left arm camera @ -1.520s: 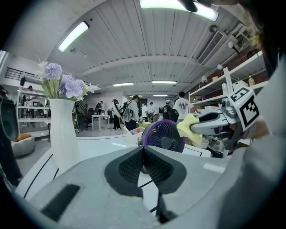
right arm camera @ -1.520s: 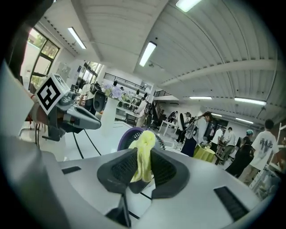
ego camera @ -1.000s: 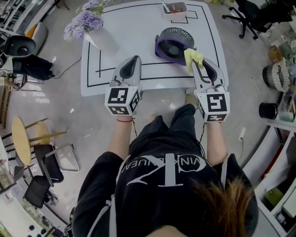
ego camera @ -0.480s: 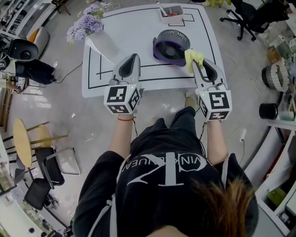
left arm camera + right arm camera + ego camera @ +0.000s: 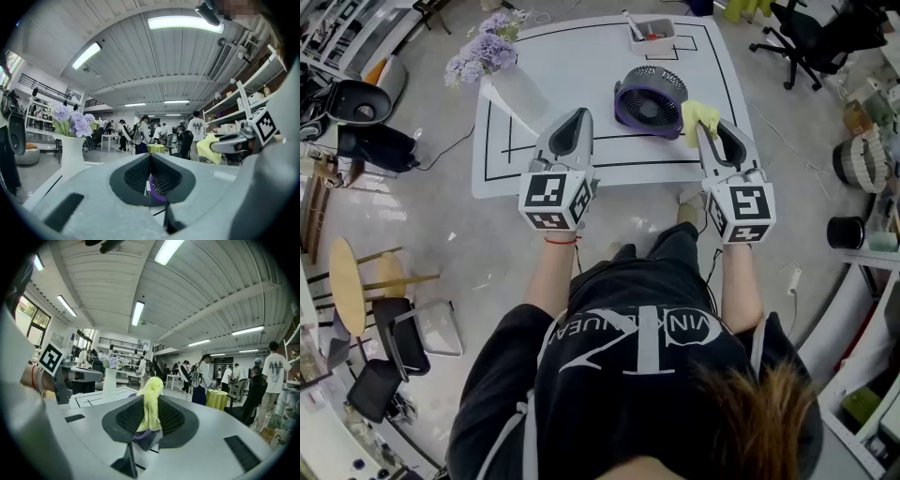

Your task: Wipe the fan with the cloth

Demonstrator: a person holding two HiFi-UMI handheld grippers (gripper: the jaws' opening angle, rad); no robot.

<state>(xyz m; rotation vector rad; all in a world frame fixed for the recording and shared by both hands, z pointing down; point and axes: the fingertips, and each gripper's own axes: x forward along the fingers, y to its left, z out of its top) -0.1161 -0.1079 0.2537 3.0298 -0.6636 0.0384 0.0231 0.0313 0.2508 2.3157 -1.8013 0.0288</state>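
A round fan (image 5: 649,96) with a dark grille and purple rim lies on the white table (image 5: 572,66), right of centre. My right gripper (image 5: 707,128) is shut on a yellow cloth (image 5: 697,118), held just right of the fan's near edge; in the right gripper view the cloth (image 5: 150,401) stands up between the pads. My left gripper (image 5: 577,116) hovers over the table's near part, left of the fan, shut with nothing in it. In the left gripper view the fan's purple rim (image 5: 156,193) shows just past the closed jaws (image 5: 150,176).
A white vase with purple flowers (image 5: 492,58) stands at the table's left side. A small white tray (image 5: 652,30) with items sits at the far edge. Black tape lines mark the tabletop. Chairs, a stool (image 5: 345,281) and shelves stand around the table.
Both grippers sit slightly farther right and higher in the head view than a second ago. The right one still holds the yellow cloth beside the fan.
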